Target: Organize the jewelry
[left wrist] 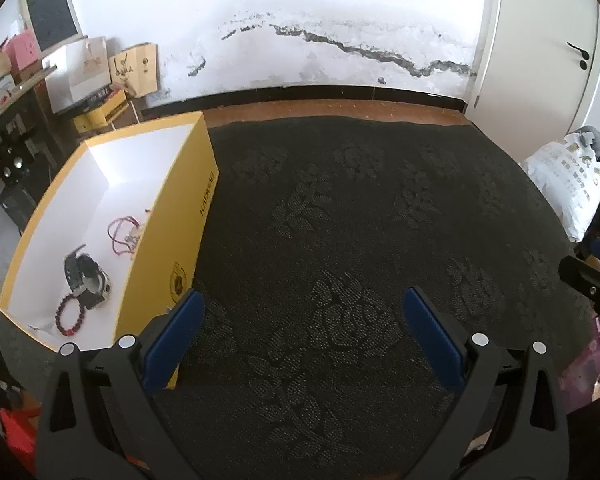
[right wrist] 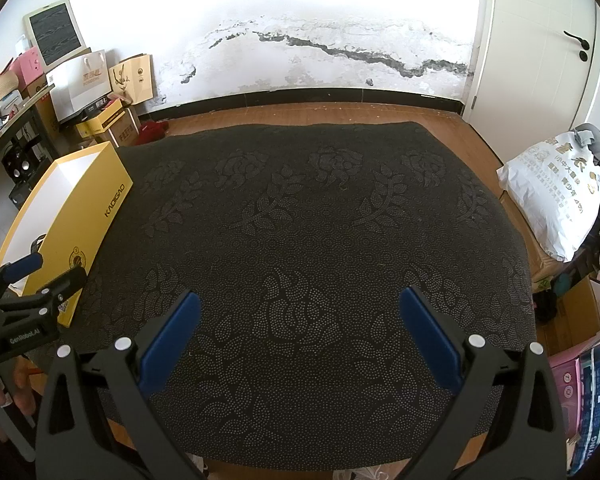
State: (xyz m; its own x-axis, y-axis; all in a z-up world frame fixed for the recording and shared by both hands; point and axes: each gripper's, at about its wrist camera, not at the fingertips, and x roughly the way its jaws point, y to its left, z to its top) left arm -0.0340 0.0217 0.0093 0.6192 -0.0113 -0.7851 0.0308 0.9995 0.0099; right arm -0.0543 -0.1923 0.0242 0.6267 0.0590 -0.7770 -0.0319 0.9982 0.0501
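A yellow box with a white inside stands at the left edge of a dark patterned mat. Inside it lie a red bead bracelet, a black watch and a pink cord necklace. My left gripper is open and empty, just right of the box's near corner, above the mat. My right gripper is open and empty over the mat's near middle. The box also shows in the right wrist view, with the left gripper beside it. The right gripper's tip shows at the left view's right edge.
Paper bags and cartons stand by the wall at the back left, beside a desk. A white sack and pink packages lie right of the mat. A white door is at the back right.
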